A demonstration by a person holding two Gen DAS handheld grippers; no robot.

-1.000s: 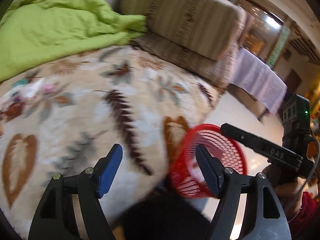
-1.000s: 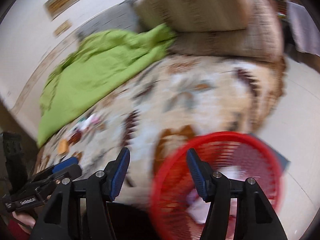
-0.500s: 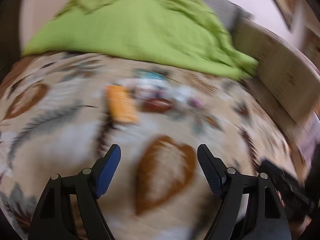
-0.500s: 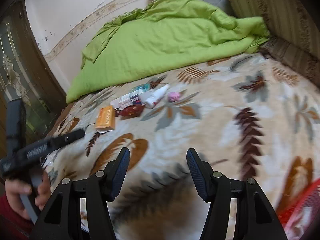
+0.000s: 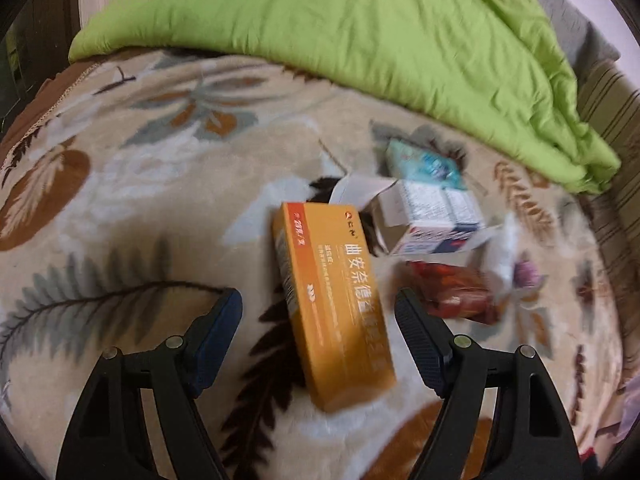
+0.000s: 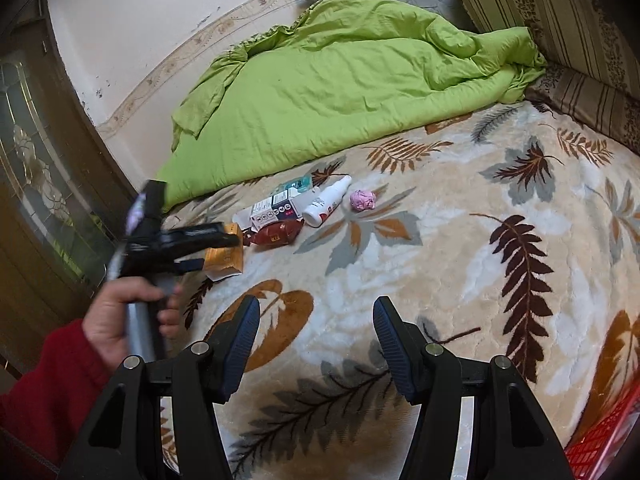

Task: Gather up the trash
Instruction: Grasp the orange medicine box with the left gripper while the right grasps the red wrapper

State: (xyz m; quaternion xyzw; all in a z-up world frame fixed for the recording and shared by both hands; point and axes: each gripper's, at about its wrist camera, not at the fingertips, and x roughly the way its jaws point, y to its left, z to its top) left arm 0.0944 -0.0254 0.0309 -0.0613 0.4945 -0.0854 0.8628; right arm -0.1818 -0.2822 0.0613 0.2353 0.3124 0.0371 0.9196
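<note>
Items we cannot fully read: hidden, cropped, blurred

We log the red basket cropped at the right wrist view's lower corner; the orange box half covered by the left gripper, itself smeared by motion; the white bottle and pink wad blurred in the left wrist view, labels illegible; the teal packet too small to identify.

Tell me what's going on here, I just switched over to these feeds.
A person is clearing litter off a leaf-patterned blanket using two handheld grippers. The left gripper is open and lined up over an orange medicine box, not yet closed on it. Beside the box lie an opened white carton, a red snack wrapper, a white tube and a crumpled pink paper ball. The right gripper is open and holds nothing. The red basket sits at the bed's edge.
</note>
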